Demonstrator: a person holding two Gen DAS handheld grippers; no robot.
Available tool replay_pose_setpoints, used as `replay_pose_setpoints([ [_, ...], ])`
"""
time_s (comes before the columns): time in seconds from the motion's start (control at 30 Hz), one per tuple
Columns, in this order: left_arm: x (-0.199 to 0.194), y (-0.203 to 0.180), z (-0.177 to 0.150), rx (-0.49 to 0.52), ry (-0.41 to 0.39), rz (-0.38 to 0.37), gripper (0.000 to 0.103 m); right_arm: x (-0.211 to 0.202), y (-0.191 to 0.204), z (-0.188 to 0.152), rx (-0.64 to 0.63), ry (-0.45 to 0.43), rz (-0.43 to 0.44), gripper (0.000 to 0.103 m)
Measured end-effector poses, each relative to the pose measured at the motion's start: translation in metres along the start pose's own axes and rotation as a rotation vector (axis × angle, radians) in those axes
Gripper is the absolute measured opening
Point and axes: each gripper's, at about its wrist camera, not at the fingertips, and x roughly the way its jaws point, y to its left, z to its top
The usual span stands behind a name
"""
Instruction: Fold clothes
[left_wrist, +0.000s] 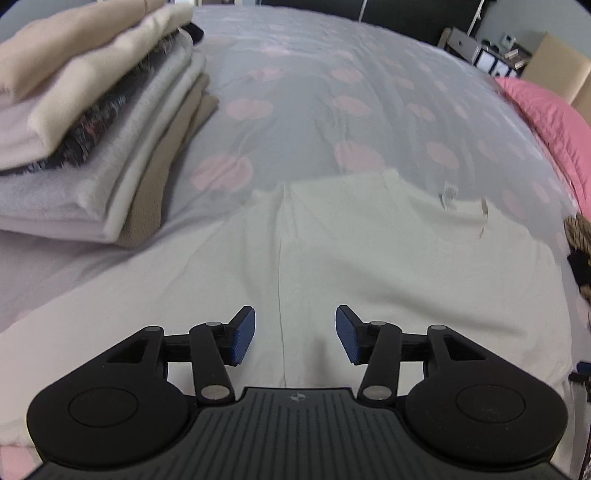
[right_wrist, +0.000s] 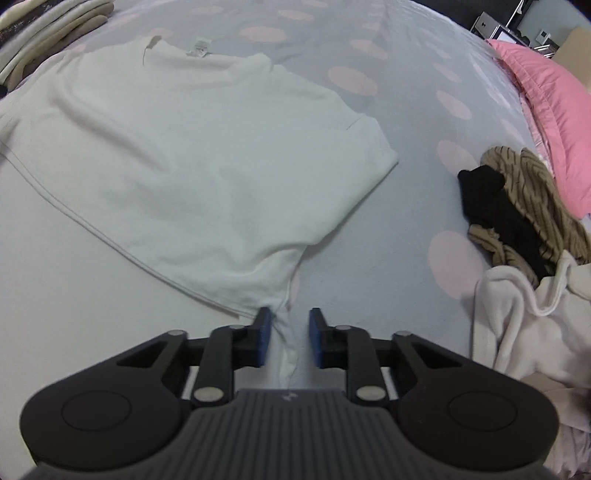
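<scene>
White T-shirt (right_wrist: 192, 147), spread flat on the spotted bedcover (right_wrist: 388, 229), collar away: light, limp, likely to sag, best pinched at hem or side seam; left gripper (left_wrist: 294, 334) apart above it, right gripper (right_wrist: 290, 338) apart, seemingly straddling its edge.

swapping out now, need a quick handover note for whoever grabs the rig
Left gripper: jaws open, empty, over the white t-shirt.
Right gripper: jaws open, straddling the shirt's edge near its lower corner, not clamped.
Shirt lies on the bed, one side folded over, right sleeve still spread.
Done: folded stack at far left.
Left: finish this shirt, then the unfolded pile at right.
</scene>
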Motion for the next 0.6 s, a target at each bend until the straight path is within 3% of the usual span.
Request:
replay_pose_setpoints([
  [0.13,0.015,-0.005,-0.011,0.039,0.068,0.011,0.044,0.001,0.010,0.000,-0.046,-0.014,0.000,0.020],
  [0.2,0.020,-0.007,-0.014,0.039,0.094,0.008,0.023,0.002,0.014,0.000,-0.064,-0.019,-0.005,0.020],
  [0.27,0.022,-0.011,-0.015,0.051,0.098,0.048,0.009,0.001,0.015,0.000,-0.070,-0.025,-0.001,0.009],
  [0.3,0.022,-0.011,-0.015,0.056,0.098,0.057,0.008,0.001,0.014,0.001,-0.061,-0.025,-0.005,0.005],
  [0.6,0.013,-0.016,-0.016,0.071,0.108,0.056,0.005,-0.006,-0.015,-0.003,0.099,0.015,-0.027,0.000],
])
